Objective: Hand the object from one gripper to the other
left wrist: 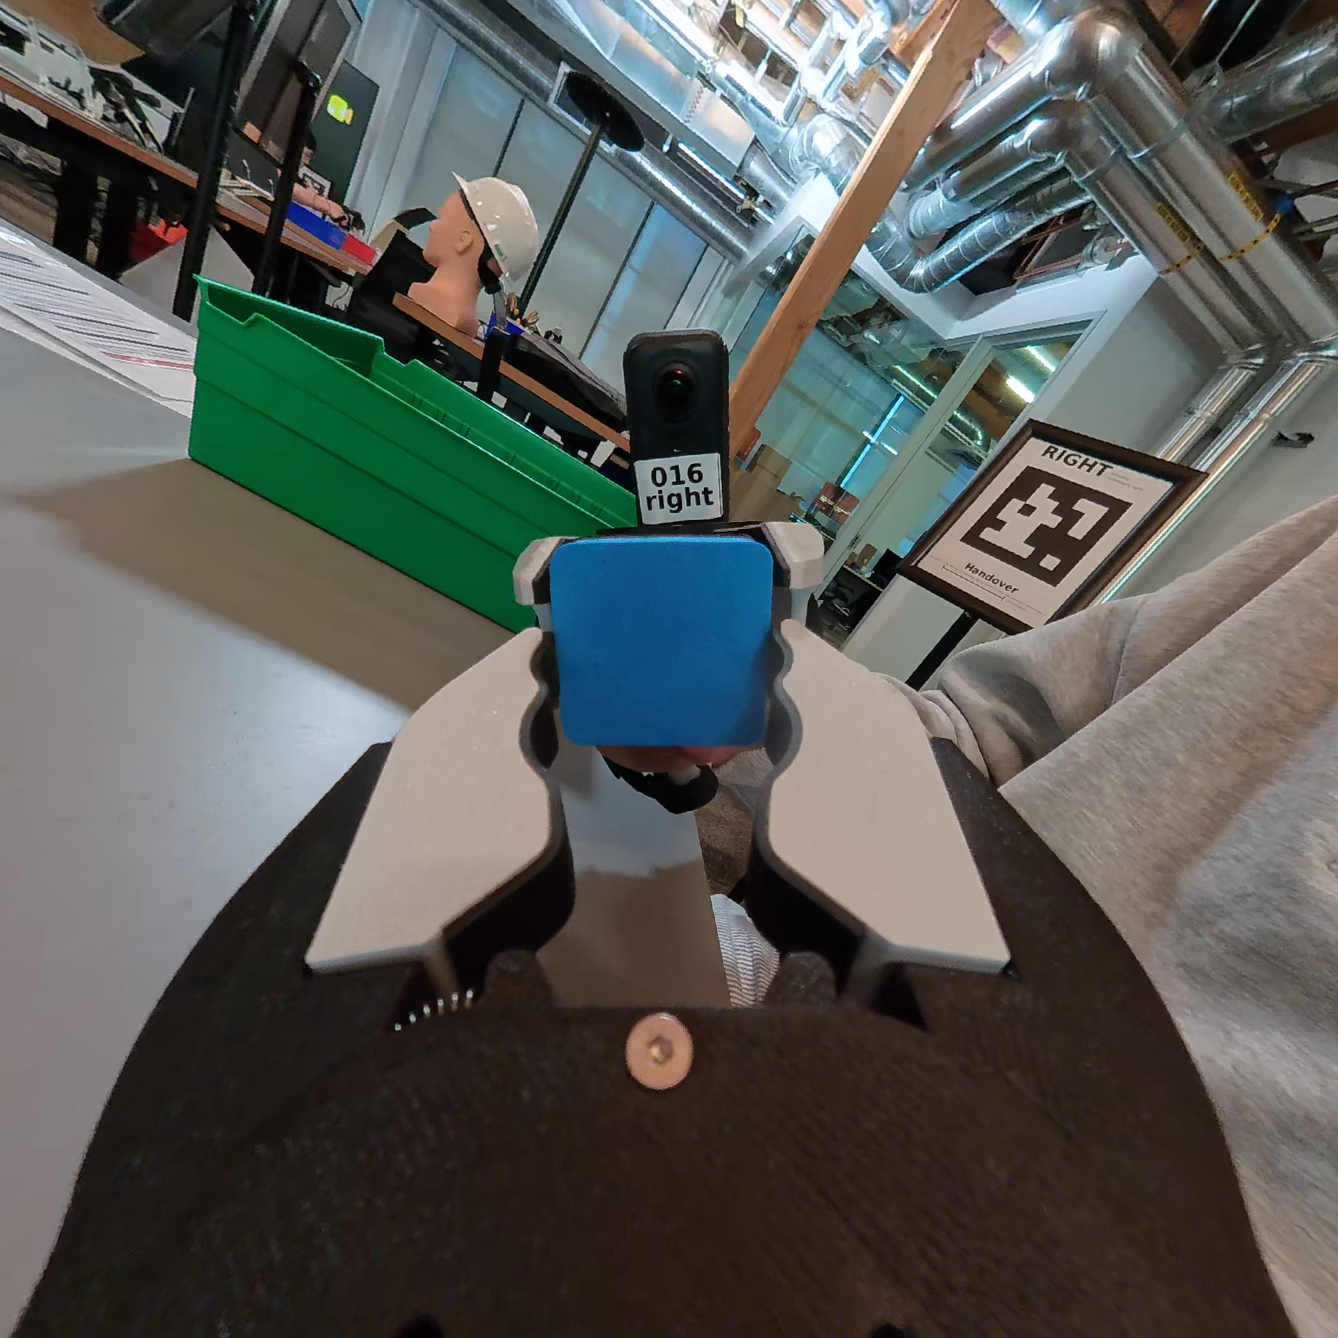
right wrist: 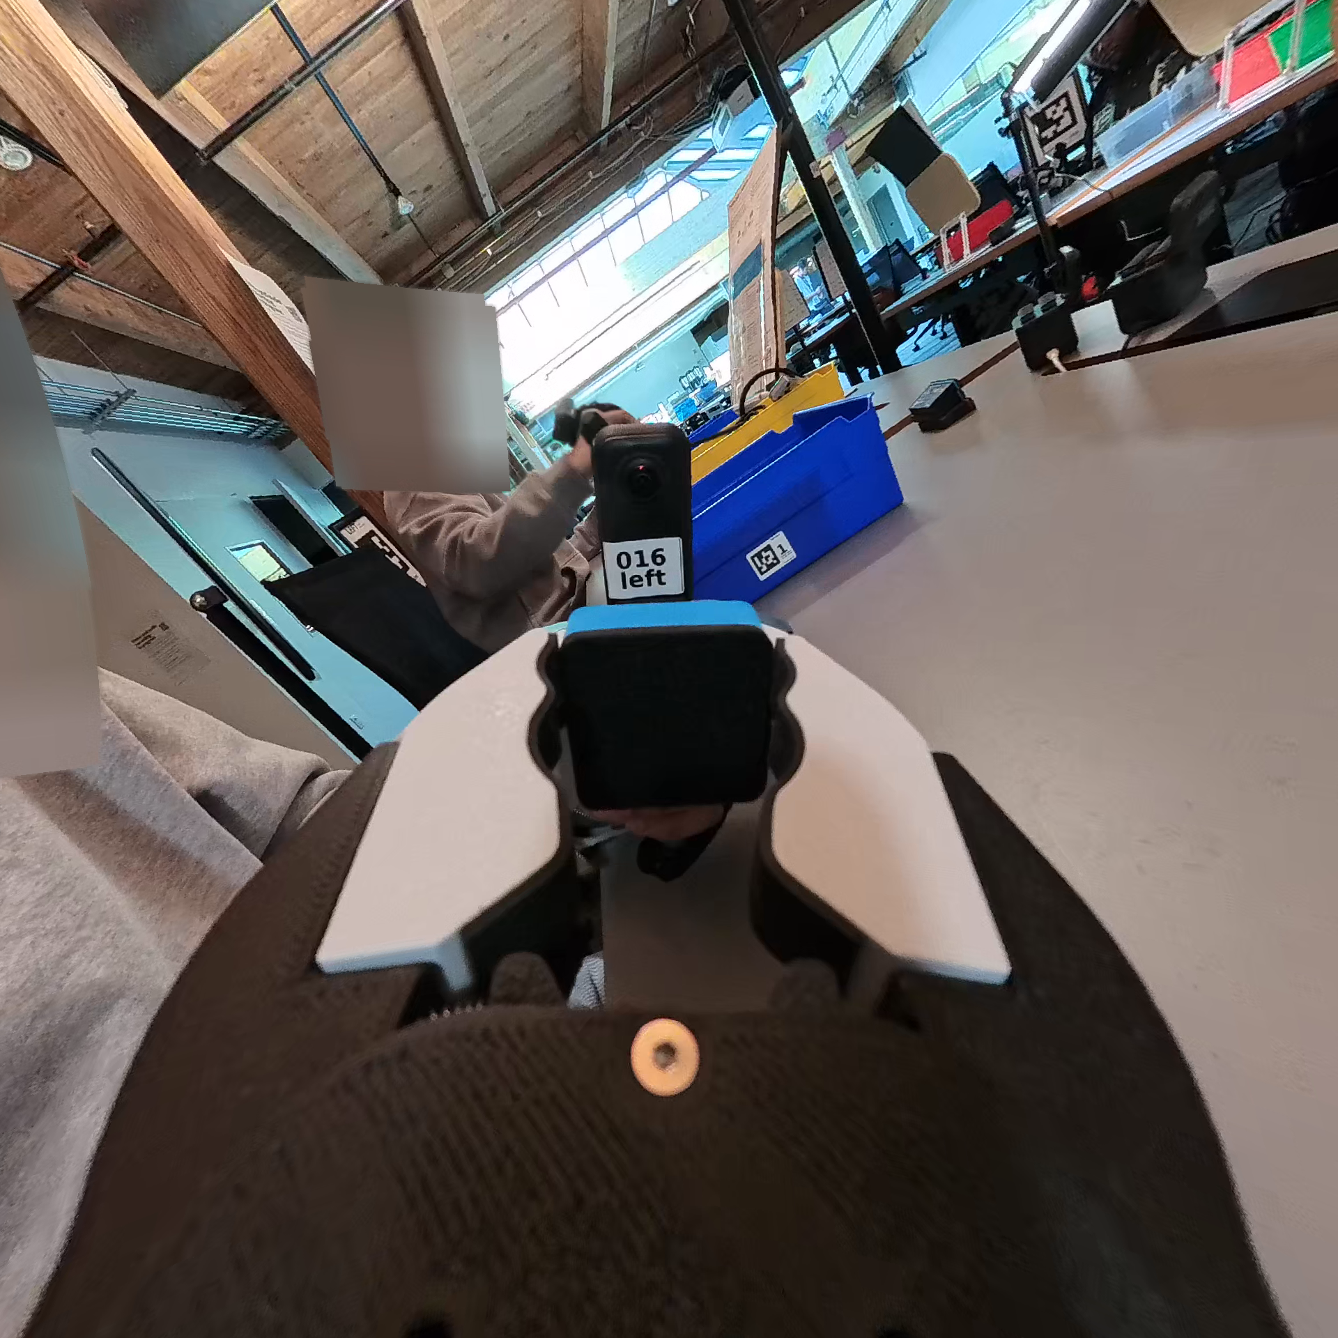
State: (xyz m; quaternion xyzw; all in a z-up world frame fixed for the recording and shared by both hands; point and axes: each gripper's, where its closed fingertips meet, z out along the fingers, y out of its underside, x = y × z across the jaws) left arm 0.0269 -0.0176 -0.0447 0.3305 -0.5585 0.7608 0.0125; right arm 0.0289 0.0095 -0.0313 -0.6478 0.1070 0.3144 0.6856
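Observation:
A flat square block, blue on one face and black on the other, is held in the air between the two grippers, which face each other. My left gripper has its grey fingers pressed on both side edges of the block. My right gripper has its fingers pressed on the block's sides as well. The right gripper's camera rises behind the block in the left wrist view. The left gripper's camera rises behind it in the right wrist view.
A grey table lies below. A green bin stands on it at the far left, a blue bin and a yellow bin on the other side. A framed marker sign, a grey sleeve and a seated person are nearby. The tips of both grippers are at nearly the same place.

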